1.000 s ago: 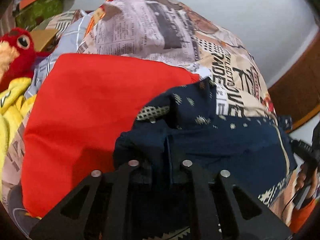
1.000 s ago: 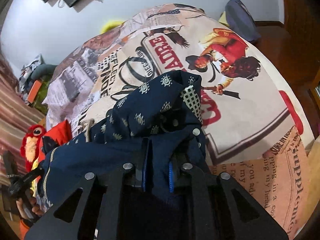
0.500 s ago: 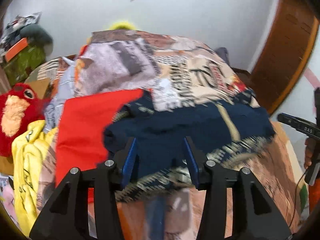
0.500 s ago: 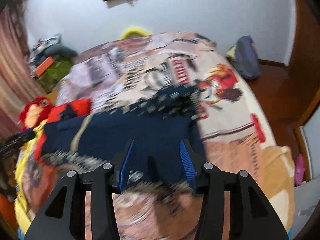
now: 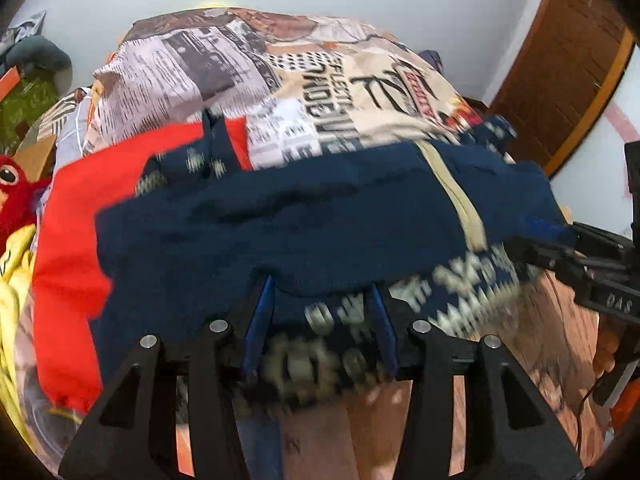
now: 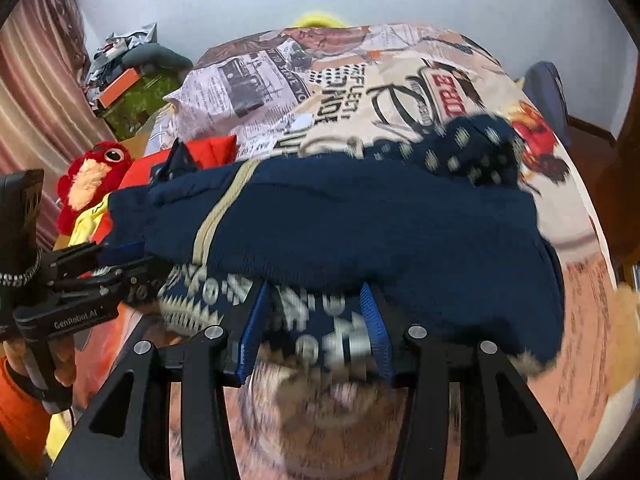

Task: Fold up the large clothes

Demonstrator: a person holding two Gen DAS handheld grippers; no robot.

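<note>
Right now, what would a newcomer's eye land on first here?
The navy garment lying folded across the newspaper-print bedspread, its patterned hem toward both grippers. Then the bright red cloth under its left end, and the red plush toy at the bed's left edge.

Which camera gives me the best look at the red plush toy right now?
The right wrist view: the red plush toy shows its eye, pale front and body beside the navy garment. The left wrist view catches only an eye and a sliver at its left edge.

"GenRobot.AI" stands on the left claw (image 6: 132, 276), left of the right claw (image 6: 316, 320); "DAS" marks the right claw's body.
</note>
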